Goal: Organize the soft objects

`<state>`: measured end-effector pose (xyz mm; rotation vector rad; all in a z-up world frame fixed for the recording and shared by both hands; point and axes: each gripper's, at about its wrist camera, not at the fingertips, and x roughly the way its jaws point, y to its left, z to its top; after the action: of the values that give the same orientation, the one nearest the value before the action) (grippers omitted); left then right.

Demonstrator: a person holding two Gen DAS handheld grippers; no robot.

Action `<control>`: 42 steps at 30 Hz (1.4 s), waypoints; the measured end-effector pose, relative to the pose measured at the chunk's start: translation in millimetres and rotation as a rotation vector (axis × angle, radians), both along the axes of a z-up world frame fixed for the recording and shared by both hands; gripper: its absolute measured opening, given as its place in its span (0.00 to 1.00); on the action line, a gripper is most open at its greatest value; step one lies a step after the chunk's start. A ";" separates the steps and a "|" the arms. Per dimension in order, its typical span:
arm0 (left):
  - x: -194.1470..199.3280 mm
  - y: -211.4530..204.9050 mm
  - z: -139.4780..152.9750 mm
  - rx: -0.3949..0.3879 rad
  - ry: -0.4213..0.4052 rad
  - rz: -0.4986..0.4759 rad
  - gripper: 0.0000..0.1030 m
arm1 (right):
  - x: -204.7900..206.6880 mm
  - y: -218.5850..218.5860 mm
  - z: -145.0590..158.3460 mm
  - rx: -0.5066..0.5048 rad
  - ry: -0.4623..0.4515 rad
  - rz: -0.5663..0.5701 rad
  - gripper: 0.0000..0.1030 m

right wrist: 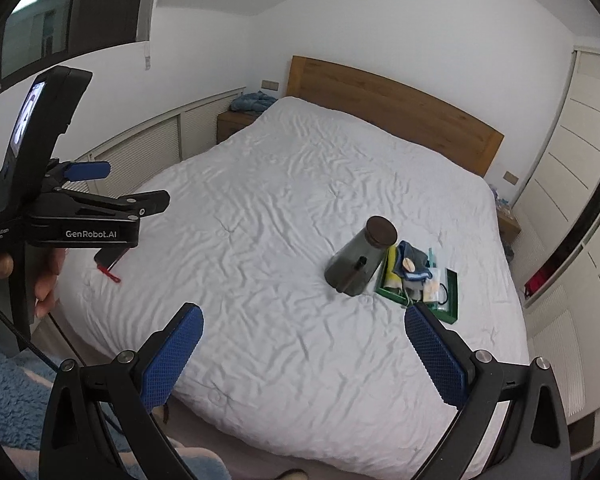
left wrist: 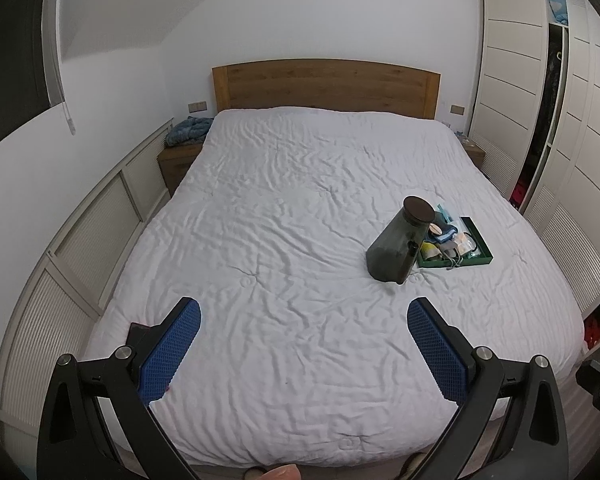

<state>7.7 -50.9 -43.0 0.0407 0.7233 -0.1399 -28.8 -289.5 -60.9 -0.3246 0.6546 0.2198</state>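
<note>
The soft things sit heaped in a green tray [right wrist: 451,294] on the right half of the bed [left wrist: 284,208]: a blue cloth bundle [right wrist: 412,264] on top, something yellow [right wrist: 391,276] at the near edge, and smaller pale pieces too jumbled to name. A dark, smoky jar [right wrist: 358,266] with a round brown lid stands just beside the tray, touching or nearly touching its left edge, and it looks tilted on the rumpled quilt. That jar is the worry as I see it: it stands on soft, wrinkled bedding between the grippers and the tray, so a reach past it, or a tug on cloth lying against it, could tip it onto the quilt or into the tray. The loose pile could also spill if one piece drags its neighbours along. Well apart, near the bed's left edge, lies a small dark object with a red strap [right wrist: 109,264]. The right gripper [right wrist: 304,350] hangs above the foot of the bed, jaws spread wide, holding and touching nothing. The left gripper [left wrist: 304,344] is likewise spread wide and empty in its own view, held up by a hand [right wrist: 46,280] off to the left.
</note>
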 end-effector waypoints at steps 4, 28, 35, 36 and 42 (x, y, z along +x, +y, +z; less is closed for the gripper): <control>0.5 0.8 -0.2 -0.002 0.001 -0.005 0.99 | 5.8 2.6 -0.9 -0.007 0.006 0.001 1.00; 28.7 -9.9 -16.0 -0.012 0.069 -0.039 0.99 | 76.8 -11.7 2.3 0.066 0.295 -0.149 1.00; 39.8 -15.6 -23.5 -0.015 0.095 -0.054 0.99 | 101.3 -35.3 -4.3 0.137 0.438 -0.190 1.00; 40.8 -16.4 -24.0 -0.015 0.097 -0.056 0.99 | 104.9 -38.7 -4.4 0.138 0.449 -0.196 1.00; 46.4 -24.8 -30.5 -0.010 0.115 -0.073 0.99 | 120.1 -47.4 -9.6 0.088 0.500 -0.194 1.00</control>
<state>54.1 -75.7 -73.5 0.0500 0.8362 -0.2164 91.2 -336.9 -70.5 -0.1169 1.1598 0.1433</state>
